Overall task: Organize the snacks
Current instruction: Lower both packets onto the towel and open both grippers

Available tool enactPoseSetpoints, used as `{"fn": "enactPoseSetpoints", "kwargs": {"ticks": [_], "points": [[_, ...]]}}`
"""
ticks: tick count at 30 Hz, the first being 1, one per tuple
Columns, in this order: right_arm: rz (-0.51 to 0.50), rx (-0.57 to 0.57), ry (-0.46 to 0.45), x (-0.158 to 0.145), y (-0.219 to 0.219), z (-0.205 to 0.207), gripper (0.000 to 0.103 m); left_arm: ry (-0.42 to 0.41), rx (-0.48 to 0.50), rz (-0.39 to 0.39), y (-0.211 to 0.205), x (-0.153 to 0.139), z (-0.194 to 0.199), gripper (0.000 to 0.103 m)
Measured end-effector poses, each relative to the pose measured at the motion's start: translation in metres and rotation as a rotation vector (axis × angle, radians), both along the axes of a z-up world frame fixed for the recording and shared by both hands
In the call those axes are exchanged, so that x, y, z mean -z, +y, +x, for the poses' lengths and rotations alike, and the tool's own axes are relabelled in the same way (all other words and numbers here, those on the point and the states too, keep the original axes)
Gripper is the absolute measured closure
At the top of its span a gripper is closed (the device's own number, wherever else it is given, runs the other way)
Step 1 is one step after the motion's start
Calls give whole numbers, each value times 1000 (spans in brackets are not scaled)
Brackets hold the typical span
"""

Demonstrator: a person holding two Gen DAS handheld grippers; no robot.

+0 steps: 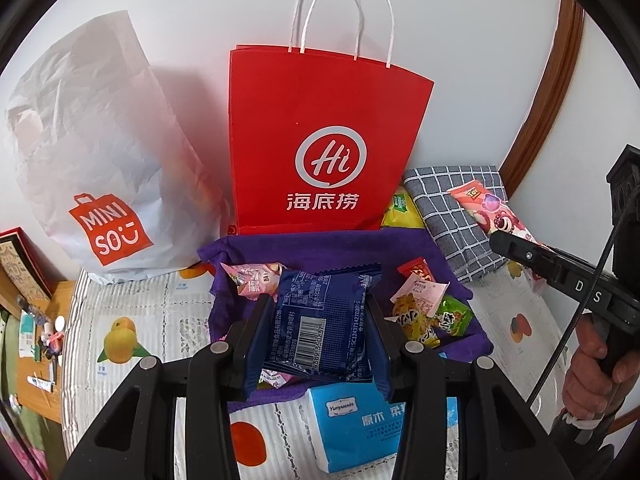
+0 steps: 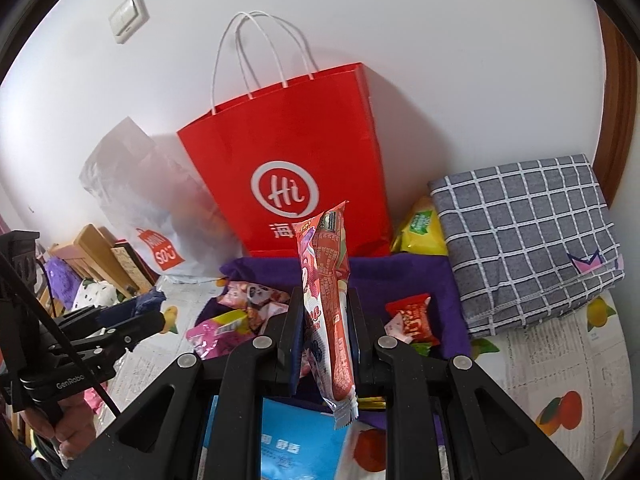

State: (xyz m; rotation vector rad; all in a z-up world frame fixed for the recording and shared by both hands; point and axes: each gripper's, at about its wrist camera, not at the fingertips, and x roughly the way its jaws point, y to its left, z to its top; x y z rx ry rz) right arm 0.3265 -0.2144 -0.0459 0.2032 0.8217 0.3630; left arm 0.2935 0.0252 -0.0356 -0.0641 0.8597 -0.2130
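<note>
Lower centre, the left gripper (image 1: 318,328) clamps a dark blue packet (image 1: 324,324); the right gripper (image 2: 324,328) pinches a long pink snack stick (image 2: 326,304). Behind, loose snacks dot a purple cloth (image 1: 320,246); 1 red bag (image 1: 320,132) stands upper centre.

The red Haidilao bag (image 2: 296,168) has its printed name half covered by the pink snack stick (image 2: 326,300). Yellow packet (image 1: 402,210) is mostly tucked behind that bag, label unreadable. Blue tissue pack (image 1: 372,428) is partly blocked by the gripper frame, and the desk clutter (image 1: 44,328) is too tiny to identify.
</note>
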Motion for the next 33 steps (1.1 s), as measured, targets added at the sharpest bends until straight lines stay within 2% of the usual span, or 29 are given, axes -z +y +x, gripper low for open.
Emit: {"fn": "enactPoseSetpoints", "kwargs": {"ticks": [33], "points": [[-15,-11,64,21,-3,19,85,43,73,27,-29,26,32,62]]}}
